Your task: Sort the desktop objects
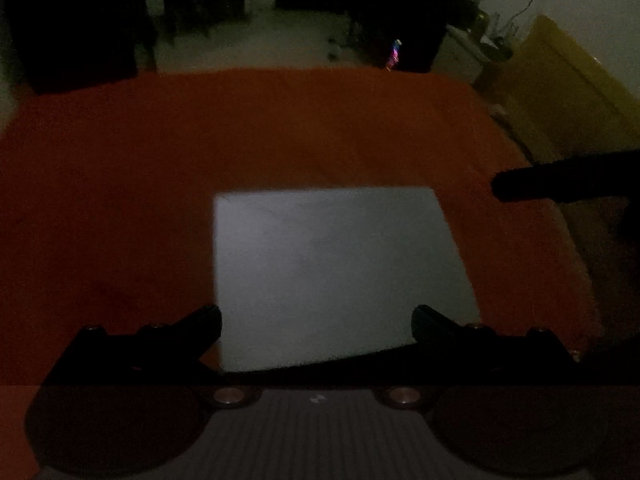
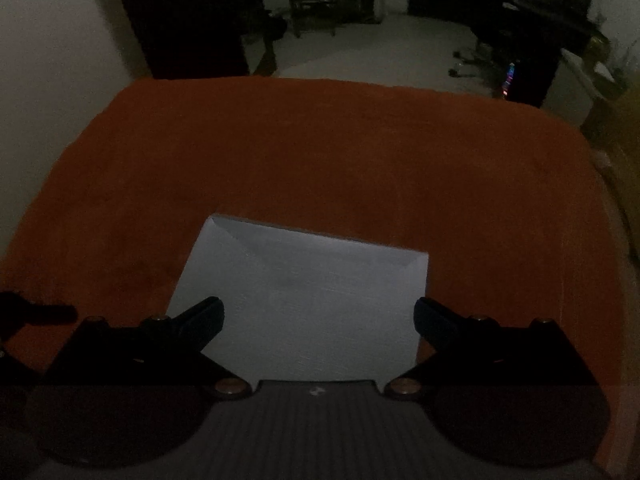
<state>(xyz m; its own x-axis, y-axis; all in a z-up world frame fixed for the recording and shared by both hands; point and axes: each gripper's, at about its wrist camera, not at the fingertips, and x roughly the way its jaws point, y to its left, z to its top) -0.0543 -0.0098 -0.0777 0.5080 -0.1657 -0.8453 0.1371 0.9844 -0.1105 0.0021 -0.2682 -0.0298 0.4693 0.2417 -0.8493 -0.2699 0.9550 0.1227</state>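
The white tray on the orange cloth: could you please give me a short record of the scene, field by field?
surface: orange cloth covering the table
tray: white tray, shallow and rectangular, nothing in it
left gripper: open, above the tray's near edge
right gripper: open, above the tray
other objects on cloth: none visible
lighting: dim

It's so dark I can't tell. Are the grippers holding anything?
No. The left gripper and right gripper are both open and empty, above the pale tray on the orange table.
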